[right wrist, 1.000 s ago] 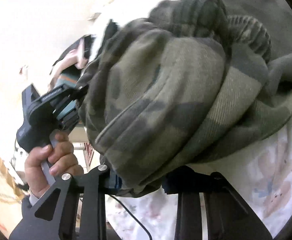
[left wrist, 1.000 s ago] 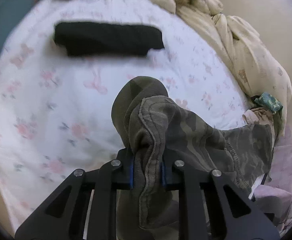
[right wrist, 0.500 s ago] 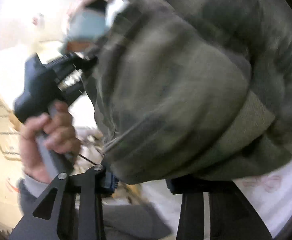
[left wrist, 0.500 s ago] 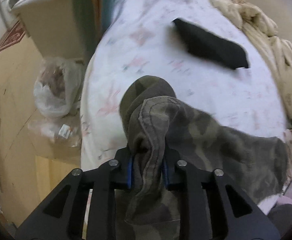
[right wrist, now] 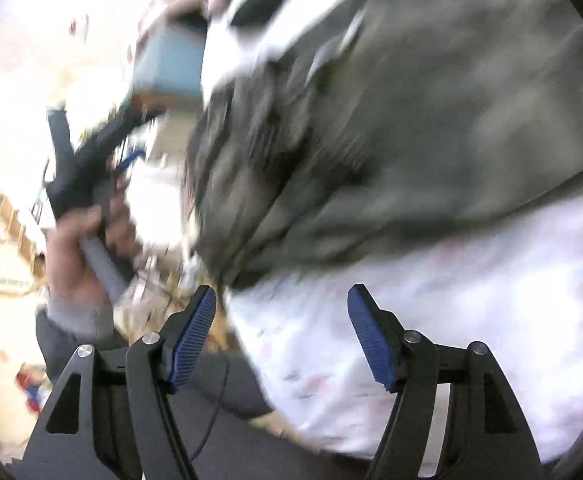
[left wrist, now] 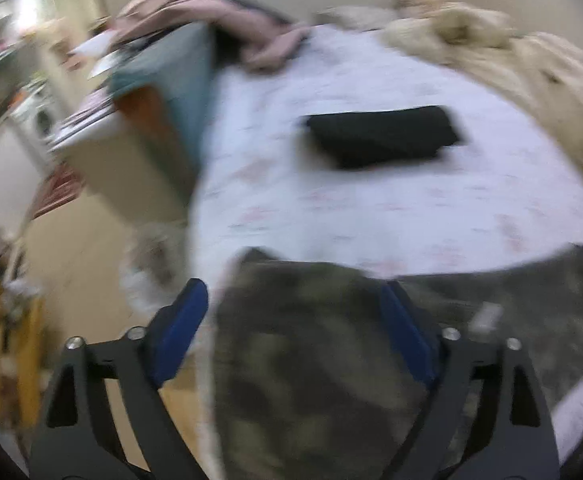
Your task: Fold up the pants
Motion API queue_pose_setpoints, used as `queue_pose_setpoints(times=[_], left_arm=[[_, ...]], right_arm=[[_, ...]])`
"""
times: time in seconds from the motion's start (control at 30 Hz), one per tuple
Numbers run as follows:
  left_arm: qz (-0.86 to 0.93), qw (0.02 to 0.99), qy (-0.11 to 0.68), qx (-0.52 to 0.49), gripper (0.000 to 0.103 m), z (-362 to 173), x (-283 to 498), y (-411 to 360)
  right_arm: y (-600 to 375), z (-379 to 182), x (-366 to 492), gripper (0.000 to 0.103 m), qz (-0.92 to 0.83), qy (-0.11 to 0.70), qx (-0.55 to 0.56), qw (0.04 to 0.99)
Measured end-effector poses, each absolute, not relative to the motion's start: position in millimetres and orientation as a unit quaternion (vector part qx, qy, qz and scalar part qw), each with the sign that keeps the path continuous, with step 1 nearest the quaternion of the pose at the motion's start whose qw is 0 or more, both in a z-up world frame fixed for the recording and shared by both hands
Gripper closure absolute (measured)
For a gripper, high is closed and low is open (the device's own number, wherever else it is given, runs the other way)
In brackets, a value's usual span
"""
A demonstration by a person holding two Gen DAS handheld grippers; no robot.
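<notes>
The camouflage pants (left wrist: 323,344) lie on the white floral bed sheet (left wrist: 371,208) at its near edge. My left gripper (left wrist: 291,312) is open, its blue pads wide apart on either side of the pants fabric, not pinching it. In the right wrist view the pants (right wrist: 391,120) spread across the sheet (right wrist: 471,300), blurred. My right gripper (right wrist: 281,320) is open and empty, just below the pants' edge. The left gripper's handle and the hand holding it (right wrist: 83,208) show at the left of that view.
A folded black garment (left wrist: 383,136) lies farther back on the bed. A beige blanket (left wrist: 511,64) is heaped at the right, pink clothes (left wrist: 227,28) at the back. A teal and beige cabinet (left wrist: 151,120) stands left of the bed, with floor below.
Both grippers have opened and let go of the camouflage pants, which now rest on the bed. Both views swung and are motion-blurred.
</notes>
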State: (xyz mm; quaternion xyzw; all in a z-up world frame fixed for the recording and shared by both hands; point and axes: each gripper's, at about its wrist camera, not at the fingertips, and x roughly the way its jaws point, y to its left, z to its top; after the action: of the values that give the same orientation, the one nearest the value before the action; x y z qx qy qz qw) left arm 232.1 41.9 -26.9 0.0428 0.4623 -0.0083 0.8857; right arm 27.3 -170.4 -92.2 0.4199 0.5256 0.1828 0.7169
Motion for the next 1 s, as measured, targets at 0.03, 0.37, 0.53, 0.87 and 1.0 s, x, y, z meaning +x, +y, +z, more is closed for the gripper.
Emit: queue_pose_setpoints(times=[0.03,0.37,0.53,0.87,1.0], left_arm=[[-0.025,0.883,0.468,0.039,0.016,-28.5,228.3,31.2],[-0.028,0.789,0.613,0.020,0.016,-114.1,214.9,-1.3],[-0.022,0.776,0.631,0.003,0.013,-134.4,217.4,2.3],[-0.023,0.781,0.624,-0.002,0.013,-131.5,212.4,4.0],[-0.024,0.780,0.625,-0.012,0.013,-130.0,211.8,8.9]], right_arm=[[-198.3,-89.3,27.5,0.032,0.149,0.505,0.433,0.732],[-407.2,-109.9,-42.1,0.031,-0.216,0.376,0.508,0.744],[-449.4,-129.0,-18.6,0.032,-0.284,0.378,0.464,0.749],[-490.3,-131.7,27.2,0.076,-0.274,0.412,0.363,0.790],[-461.9,-83.5,26.0,0.082,-0.206,0.351,0.329,0.852]])
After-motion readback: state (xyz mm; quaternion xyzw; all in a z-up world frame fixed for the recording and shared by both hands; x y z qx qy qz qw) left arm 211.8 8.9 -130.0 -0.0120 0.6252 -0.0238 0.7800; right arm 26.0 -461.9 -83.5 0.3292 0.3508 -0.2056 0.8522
